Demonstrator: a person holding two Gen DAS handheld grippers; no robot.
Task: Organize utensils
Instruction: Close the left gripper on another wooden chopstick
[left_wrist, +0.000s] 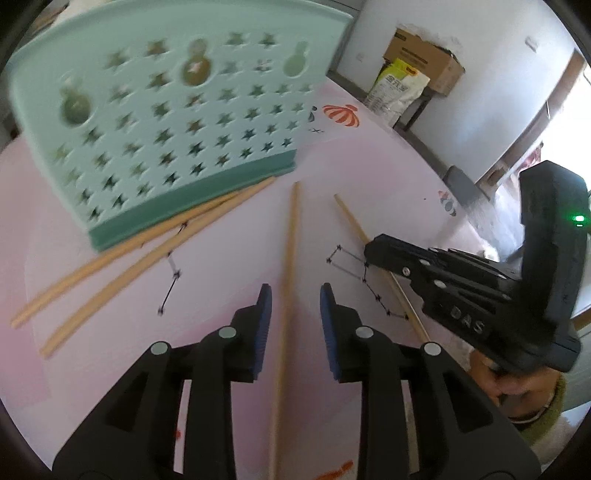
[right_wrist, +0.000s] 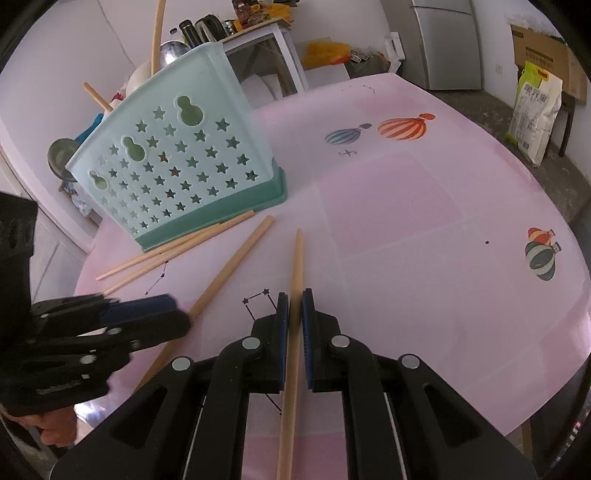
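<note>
Indoors, pink tablecloth (right_wrist: 424, 221), fridge (right_wrist: 447, 40) behind, left gripper (left_wrist: 295, 295) released, right gripper (right_wrist: 294, 299) grasping chopstick (right_wrist: 295, 266).

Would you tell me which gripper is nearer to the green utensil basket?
Left. The left gripper sits open over a loose chopstick just below the basket. The right gripper, shut on another chopstick, is farther to the right.

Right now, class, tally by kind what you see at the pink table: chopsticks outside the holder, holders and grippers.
Chopsticks outside the holder: 4
Holders: 1
Grippers: 2 (left gripper, right gripper)
Total: 7
</note>
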